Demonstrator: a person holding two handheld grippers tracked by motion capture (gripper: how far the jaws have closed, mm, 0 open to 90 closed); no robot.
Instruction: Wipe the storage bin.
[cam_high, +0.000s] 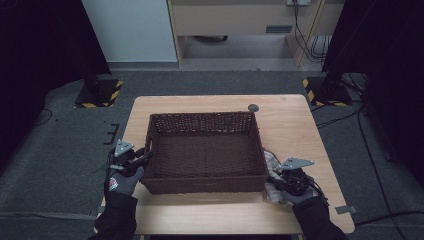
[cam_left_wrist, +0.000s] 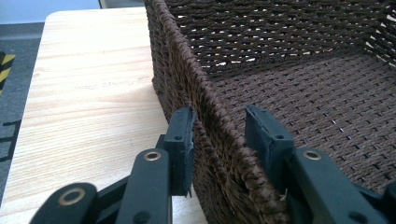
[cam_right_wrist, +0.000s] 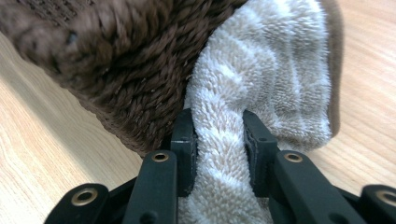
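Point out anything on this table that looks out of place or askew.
A fluffy white-and-tan towel lies crumpled on the light wooden table, pressed against the right near corner of the dark brown woven basket instead of inside it. The right tool pinches a fold of it. The left tool straddles the basket's left wall.

The big brown basket (cam_high: 205, 150) fills the middle of the frame. Bare table (cam_high: 295, 125) lies open at its right, left and along the bottom.

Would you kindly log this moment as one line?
left gripper straddles basket wall, open | right gripper shut on towel beside basket
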